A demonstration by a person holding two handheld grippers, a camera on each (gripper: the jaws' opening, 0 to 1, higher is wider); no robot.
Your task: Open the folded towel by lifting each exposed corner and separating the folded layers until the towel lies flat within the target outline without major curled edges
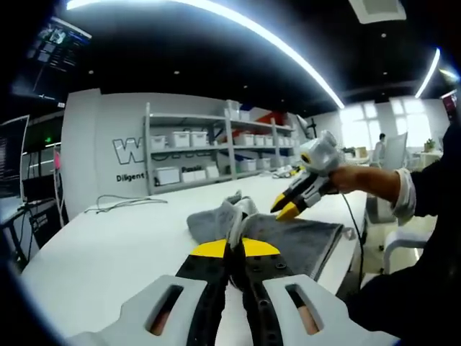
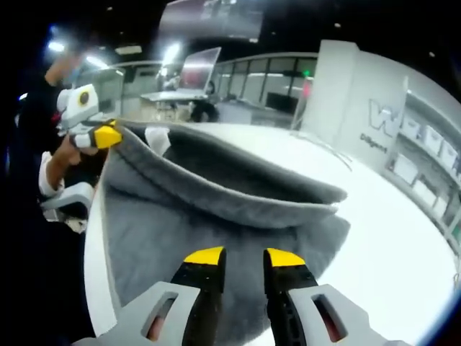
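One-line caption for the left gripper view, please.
Left gripper pinches a raised corner of the grey towel on the white table; right gripper hovers beyond.

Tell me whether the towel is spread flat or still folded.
Still folded: the grey towel shows a doubled layer sagging across it, one corner lifted in the left claw.

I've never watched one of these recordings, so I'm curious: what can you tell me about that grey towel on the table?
The grey towel looks like soft terry cloth with a stitched hem along its edge. It lies partly folded and rumpled on the white table, near the edge by the person. The left gripper is shut on one raised corner, pulling a fold of cloth up. In the right gripper view, a thick fold arches across the towel, and the right gripper hovers over it with its jaws apart, holding nothing.
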